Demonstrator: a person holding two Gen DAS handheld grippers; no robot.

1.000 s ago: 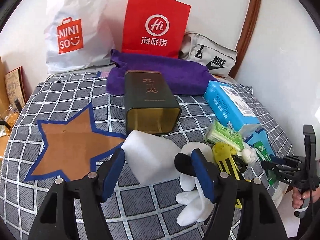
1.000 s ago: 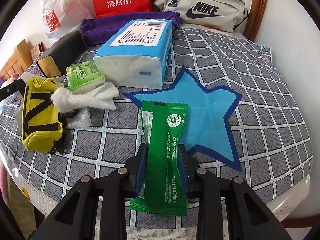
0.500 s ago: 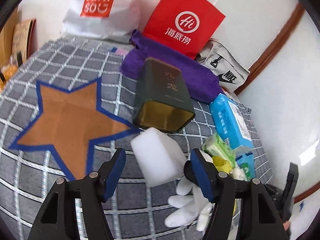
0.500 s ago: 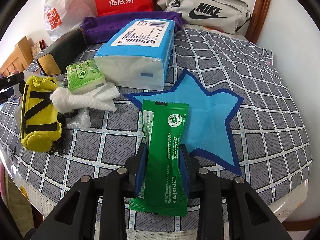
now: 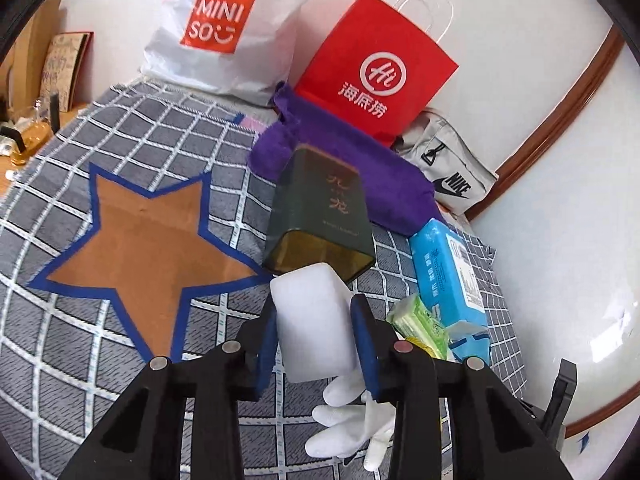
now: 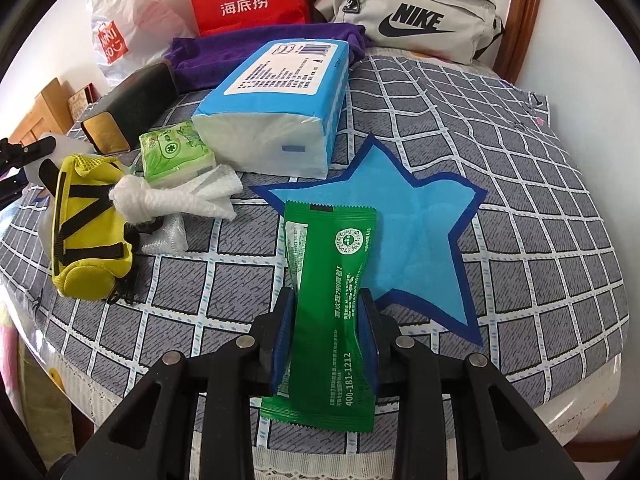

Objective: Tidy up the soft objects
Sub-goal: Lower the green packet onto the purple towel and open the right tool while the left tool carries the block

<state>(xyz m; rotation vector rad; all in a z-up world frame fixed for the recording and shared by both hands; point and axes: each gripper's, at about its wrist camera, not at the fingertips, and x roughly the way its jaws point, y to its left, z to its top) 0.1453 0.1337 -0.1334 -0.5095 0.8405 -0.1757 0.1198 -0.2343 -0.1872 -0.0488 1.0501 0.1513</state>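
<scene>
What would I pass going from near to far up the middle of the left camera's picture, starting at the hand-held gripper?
Left hand-held gripper, closed on the white foam block → dark green tin lying on its side → purple towel → red paper bag against the wall.

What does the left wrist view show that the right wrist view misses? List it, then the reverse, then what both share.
Left wrist only: the brown star, the white glove, and the left hand-held gripper shut on the white foam block.

Right wrist only: the blue star, the yellow pouch, and the right hand-held gripper shut on the green packet.

Both: the blue tissue pack, dark tin, purple towel, red bag.
</scene>
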